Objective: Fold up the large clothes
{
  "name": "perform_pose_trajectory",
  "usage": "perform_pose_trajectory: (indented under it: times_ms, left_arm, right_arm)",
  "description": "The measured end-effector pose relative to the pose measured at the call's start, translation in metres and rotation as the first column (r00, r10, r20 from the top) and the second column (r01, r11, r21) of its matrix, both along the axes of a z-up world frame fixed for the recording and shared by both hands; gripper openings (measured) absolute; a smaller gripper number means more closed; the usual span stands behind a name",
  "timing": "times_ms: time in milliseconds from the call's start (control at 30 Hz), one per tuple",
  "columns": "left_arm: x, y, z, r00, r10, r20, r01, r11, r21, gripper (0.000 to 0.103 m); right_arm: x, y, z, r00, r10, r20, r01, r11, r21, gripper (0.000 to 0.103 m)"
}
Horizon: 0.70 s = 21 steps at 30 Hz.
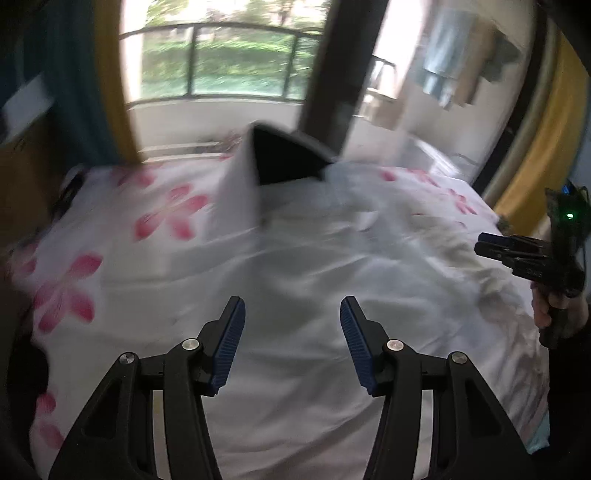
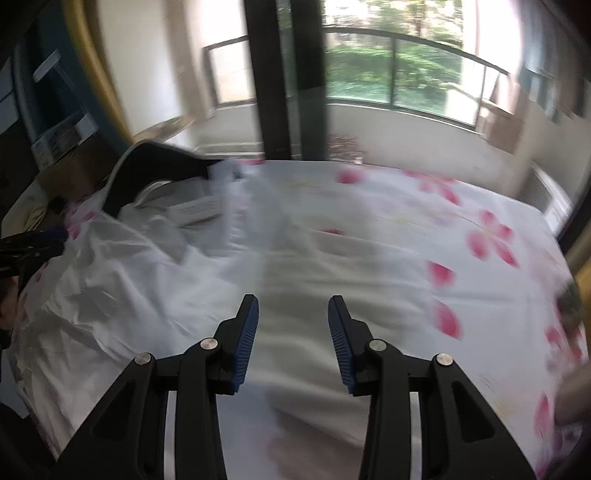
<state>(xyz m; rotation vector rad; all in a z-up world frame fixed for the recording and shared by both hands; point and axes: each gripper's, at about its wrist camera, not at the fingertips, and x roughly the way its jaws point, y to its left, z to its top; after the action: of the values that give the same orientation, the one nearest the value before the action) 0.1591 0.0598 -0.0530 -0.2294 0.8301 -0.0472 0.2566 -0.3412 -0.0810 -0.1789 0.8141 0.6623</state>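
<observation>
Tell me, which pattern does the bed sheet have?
White with pink flower prints; the bed sheet shows best in the right wrist view.

2 grippers: left gripper (image 1: 292, 343) with 2 blue-padded fingers (image 1: 231, 345), right gripper (image 2: 293, 341) with 2 fingers (image 2: 245, 345). 1 white garment (image 1: 295, 266) with 1 dark-lined part (image 1: 286, 155) at 12 o'clock in the left view. 1 bed with floral sheet (image 2: 480, 236), several pink flowers, too blurred to count. 1 hand (image 1: 554, 306) at 3 o'clock in the left view. 1 balcony railing (image 1: 221, 27) at 12 o'clock
</observation>
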Motion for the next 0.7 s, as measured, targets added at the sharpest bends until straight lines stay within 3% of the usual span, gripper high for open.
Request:
perform_pose_trajectory:
  times_ms: [200,333,367,433,600,700]
  left_arm:
    - [-0.003,0.017,-0.03,0.999,0.022,-0.047,-0.024,0.999,-0.047,0.057]
    - [0.001,0.014,-0.045,0.996,0.01,-0.083,-0.015,0.999,-0.05,0.057]
    - [0.002,0.012,-0.05,0.995,0.008,-0.097,-0.013,0.999,-0.047,0.057]
    - [0.001,0.009,-0.05,0.996,0.008,-0.084,-0.01,1.0,-0.023,0.057]
    - [0.002,0.004,-0.051,0.997,0.012,-0.08,-0.01,1.0,0.023,0.057]
    - [0.002,0.0,-0.052,0.996,0.01,-0.091,-0.005,0.999,0.053,0.057]
  right_arm:
    - [-0.014,0.08,-0.008,0.984,0.175,0.017,-0.173,0.982,-0.082,0.039]
    - [-0.015,0.102,-0.028,0.983,0.181,0.033,-0.173,0.968,-0.18,0.037]
    - [-0.017,0.101,-0.03,0.982,0.181,0.049,-0.169,0.968,-0.184,0.023]
    - [-0.018,0.092,-0.03,0.984,0.17,0.058,-0.157,0.971,-0.181,0.005]
    - [-0.007,0.032,-0.02,0.995,-0.017,0.102,0.03,0.992,-0.125,0.005]
    - [-0.004,-0.005,-0.026,0.99,-0.117,0.078,0.125,0.986,-0.107,0.005]
